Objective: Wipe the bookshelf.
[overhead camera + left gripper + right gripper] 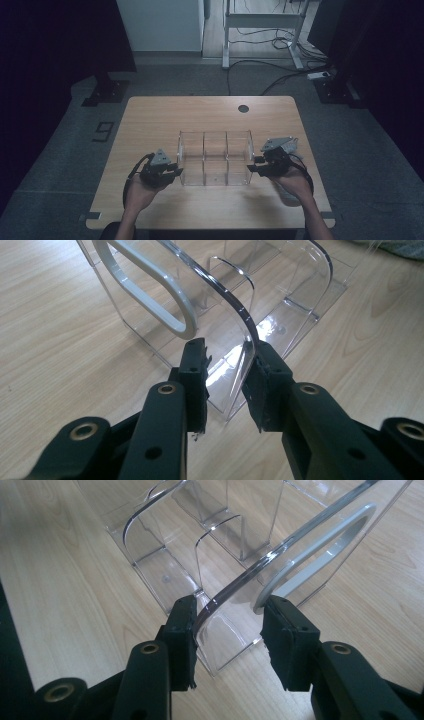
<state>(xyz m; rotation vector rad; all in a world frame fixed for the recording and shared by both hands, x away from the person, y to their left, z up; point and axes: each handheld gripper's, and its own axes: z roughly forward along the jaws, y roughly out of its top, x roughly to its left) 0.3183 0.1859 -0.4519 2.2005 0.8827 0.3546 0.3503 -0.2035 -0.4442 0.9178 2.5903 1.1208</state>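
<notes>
Two grips: my left hand-held gripper and right hand-held gripper straddle the end walls of the clear organizer on the table, jaws spread, pads apart.
Risk: slick, thin acrylic could slip or tilt if I squeeze unevenly.

- The high view looks forward and down from above the near edge of the table, far enough off to take in the floor beyond.
- The left gripper view sits close behind the left gripper, facing right, along its jaws, at the left end wall of the organizer.
- The right gripper view sits equally close behind the right gripper, facing left at the right end wall.
- All three share the organizer and the tabletop around it.
</notes>
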